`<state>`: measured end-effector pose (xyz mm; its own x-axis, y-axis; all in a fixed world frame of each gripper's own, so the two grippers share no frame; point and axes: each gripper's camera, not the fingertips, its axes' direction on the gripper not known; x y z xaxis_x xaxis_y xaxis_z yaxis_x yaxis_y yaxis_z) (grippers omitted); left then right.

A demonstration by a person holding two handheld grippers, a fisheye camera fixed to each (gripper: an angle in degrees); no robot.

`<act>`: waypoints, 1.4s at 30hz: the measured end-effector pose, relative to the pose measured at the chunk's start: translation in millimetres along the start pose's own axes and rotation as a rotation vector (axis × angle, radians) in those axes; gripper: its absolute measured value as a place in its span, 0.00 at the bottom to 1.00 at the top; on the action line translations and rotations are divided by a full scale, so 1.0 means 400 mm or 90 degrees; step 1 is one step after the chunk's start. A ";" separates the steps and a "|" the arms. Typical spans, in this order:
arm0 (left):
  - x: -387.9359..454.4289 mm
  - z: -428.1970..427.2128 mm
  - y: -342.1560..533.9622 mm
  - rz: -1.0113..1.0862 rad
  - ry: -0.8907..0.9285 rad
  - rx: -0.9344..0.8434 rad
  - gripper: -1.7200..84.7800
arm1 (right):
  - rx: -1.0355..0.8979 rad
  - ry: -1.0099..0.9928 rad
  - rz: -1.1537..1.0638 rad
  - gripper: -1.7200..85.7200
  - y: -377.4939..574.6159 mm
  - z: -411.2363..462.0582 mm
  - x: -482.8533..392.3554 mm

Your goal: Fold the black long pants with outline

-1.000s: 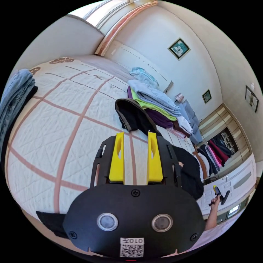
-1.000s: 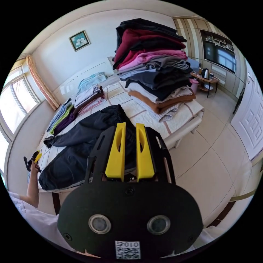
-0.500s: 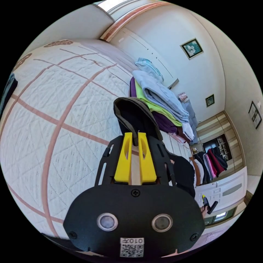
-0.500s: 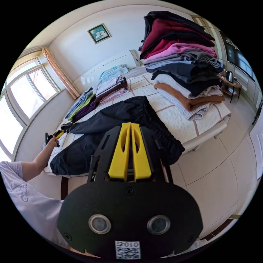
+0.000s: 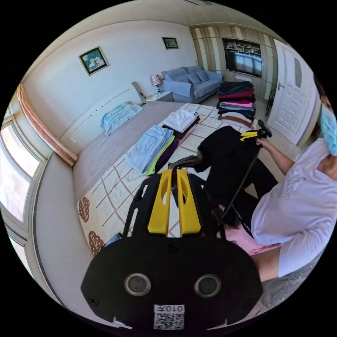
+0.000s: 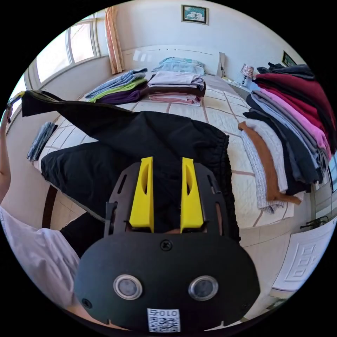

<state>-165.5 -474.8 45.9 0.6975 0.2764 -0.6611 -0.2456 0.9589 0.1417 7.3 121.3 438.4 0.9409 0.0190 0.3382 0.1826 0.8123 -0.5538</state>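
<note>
While left tool [image 5: 174, 172] pinches pants [image 6: 147, 137] hem aloft | right tool [image 6: 167, 162] agape | folding barely begun

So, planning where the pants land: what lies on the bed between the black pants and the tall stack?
In the right gripper view, bare quilt separates the black pants from the tall stack.
</note>
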 end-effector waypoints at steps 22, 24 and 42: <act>-0.049 0.077 0.036 -0.049 0.014 -0.063 0.03 | -0.308 -0.029 -0.256 0.11 -0.491 0.479 0.089; -0.066 0.081 0.050 -0.059 0.015 -0.069 0.03 | -0.260 0.036 -0.302 0.07 -0.472 0.442 0.043; -0.790 0.991 0.245 -0.530 0.062 -0.239 0.05 | -0.295 0.280 -0.028 0.06 -0.646 0.547 0.092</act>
<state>-143.0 -442.9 560.8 0.6918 -0.5172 -0.5039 0.0961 0.7576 -0.6457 -67.6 39.7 760.3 0.9409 -0.3294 0.0788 0.2353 0.4682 -0.8517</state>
